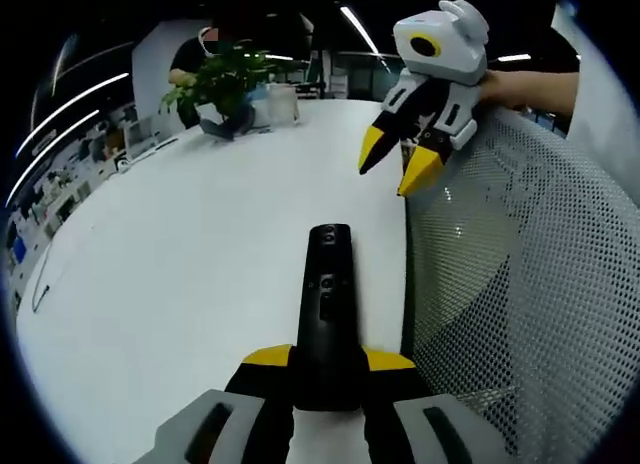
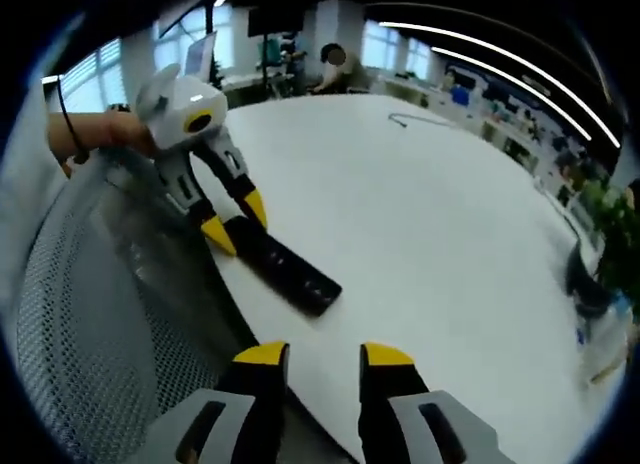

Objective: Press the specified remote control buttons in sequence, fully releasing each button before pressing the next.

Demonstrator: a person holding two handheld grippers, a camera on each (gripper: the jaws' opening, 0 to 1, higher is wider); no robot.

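In the left gripper view, the left hand-held gripper [image 1: 328, 362] is rising from the bottom edge, its two yellow-tipped jaws pinching the near end of a black remote control [image 1: 329, 304]. The remote is pointing straight ahead from the jaws, lying along a large white worktop [image 1: 180, 264] close to its edge, with small buttons showing on its upper face. Far ahead and to the left of this gripper, a green potted plant [image 1: 225, 79] is sitting on the worktop. Ahead and to the right, the right hand-held gripper [image 1: 402, 169] is hanging in the air above the worktop's edge, jaws spread a little and holding nothing, with a person's hand [image 1: 525, 89] behind it. Just right of the remote, a grey mesh chair back [image 1: 520, 284] is standing against the worktop.

In the right gripper view, the mesh chair back [image 2: 100, 314] is lying to the left. Ahead and left, the left hand-held gripper [image 2: 235, 224] is clamping one end of the remote [image 2: 290, 271], which is resting on the worktop [image 2: 430, 244]. At the bottom, the right hand-held gripper [image 2: 323, 356] is showing its own jaws spread apart with nothing between them, near the remote but clear of it. A thin cable [image 2: 410, 121] is lying far ahead on the worktop.
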